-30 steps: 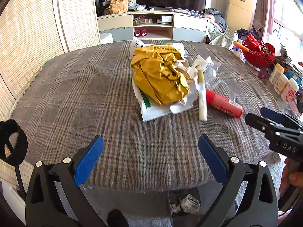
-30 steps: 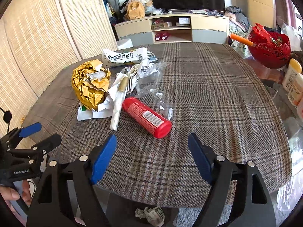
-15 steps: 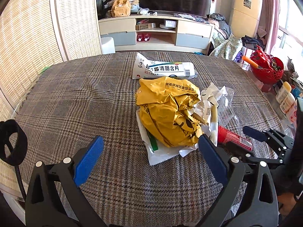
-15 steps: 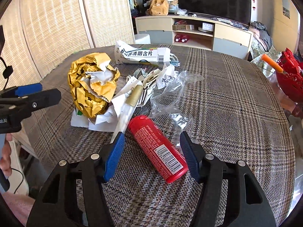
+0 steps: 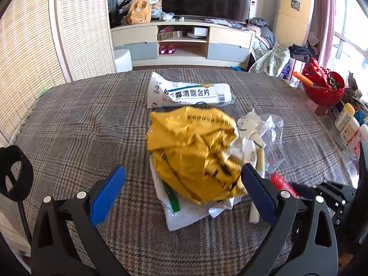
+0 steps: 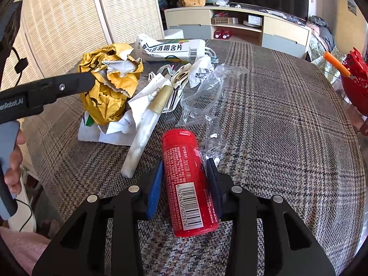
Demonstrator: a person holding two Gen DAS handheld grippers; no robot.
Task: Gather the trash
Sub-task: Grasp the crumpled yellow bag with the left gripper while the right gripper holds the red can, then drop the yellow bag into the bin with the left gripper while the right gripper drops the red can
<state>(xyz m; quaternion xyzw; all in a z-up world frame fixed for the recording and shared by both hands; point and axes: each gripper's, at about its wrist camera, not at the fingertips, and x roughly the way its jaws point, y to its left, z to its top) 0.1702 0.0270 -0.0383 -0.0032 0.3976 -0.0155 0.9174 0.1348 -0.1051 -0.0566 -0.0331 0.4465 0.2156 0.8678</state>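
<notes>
right gripper [image 6: 185, 189]: your blue fingers [image 6: 155, 187] are closed against both sides of the red bottle [image 6: 189, 184]; the pads touch its label.
red bottle: it lies on the plaid table [image 6: 287, 124] between your right fingers, long axis running away from the camera, cap end at the far end, flat base towards you; the barcode faces up.
hidden on the bottle: in the left wrist view only a short red stretch shows behind your left gripper's right finger [image 5: 258, 195].
left gripper [image 5: 182, 192]: your fingers stand wide apart and hold nothing; the near edge of the yellow crumpled bag [image 5: 194, 153] sits between the tips, and its far part is beyond them. whether the right pad touches the bag, you cannot tell.
yellow crumpled bag: blurred in the left wrist view; it rests on flat white wrappers [image 5: 184, 214] whose far parts it covers.
white tube [image 6: 143, 135]: just left of the bottle, lying slantwise, gold collar at the far end, blunt end towards you; half hidden in the left wrist view.
clear plastic film [image 6: 204, 94]: crumpled beyond the bottle and along its right side, touching it; its edges are hard to trace.
white box [image 5: 188, 93]: farthest of the heap, lying crosswise, printed side up.
red basket [image 5: 323, 87]: off to the right, well apart from the trash and cut off in the right wrist view.
</notes>
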